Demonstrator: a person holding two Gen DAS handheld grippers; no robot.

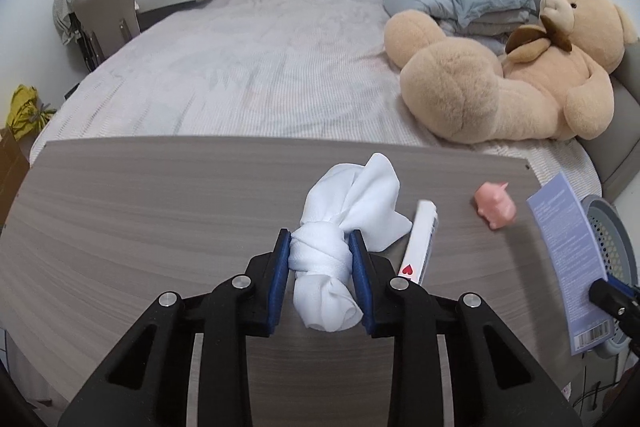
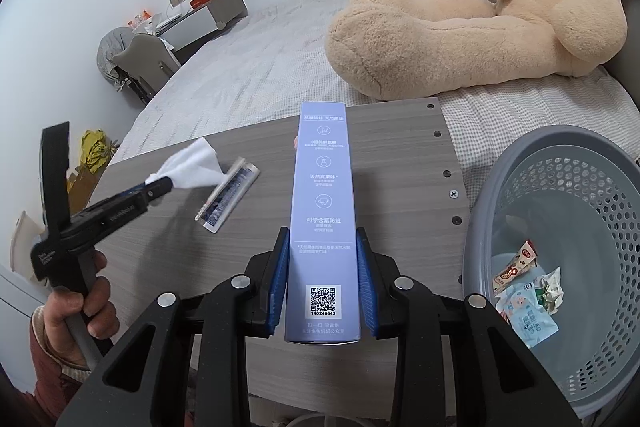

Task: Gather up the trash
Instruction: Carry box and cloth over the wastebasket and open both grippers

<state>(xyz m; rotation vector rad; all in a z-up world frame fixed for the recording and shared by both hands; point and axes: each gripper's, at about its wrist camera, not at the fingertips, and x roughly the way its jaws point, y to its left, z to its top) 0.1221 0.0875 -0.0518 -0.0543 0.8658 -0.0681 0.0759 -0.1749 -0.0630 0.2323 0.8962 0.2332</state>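
Left hand-held gripper (image 1: 320, 259) clamps tissue (image 1: 340, 223) mid-table (image 1: 140, 207); right hand-held gripper (image 2: 323, 275) clamps box (image 2: 323, 211) beside basket (image 2: 500, 163).

Two close wrist views, shared table (image 1: 140, 211)

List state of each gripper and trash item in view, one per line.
left gripper: shut on white tissue wad
right gripper: shut on blue box, held lengthwise above the table
card pack: lying flat on table, untouched
pink pig toy: on table, untouched
grey basket: holds several wrappers
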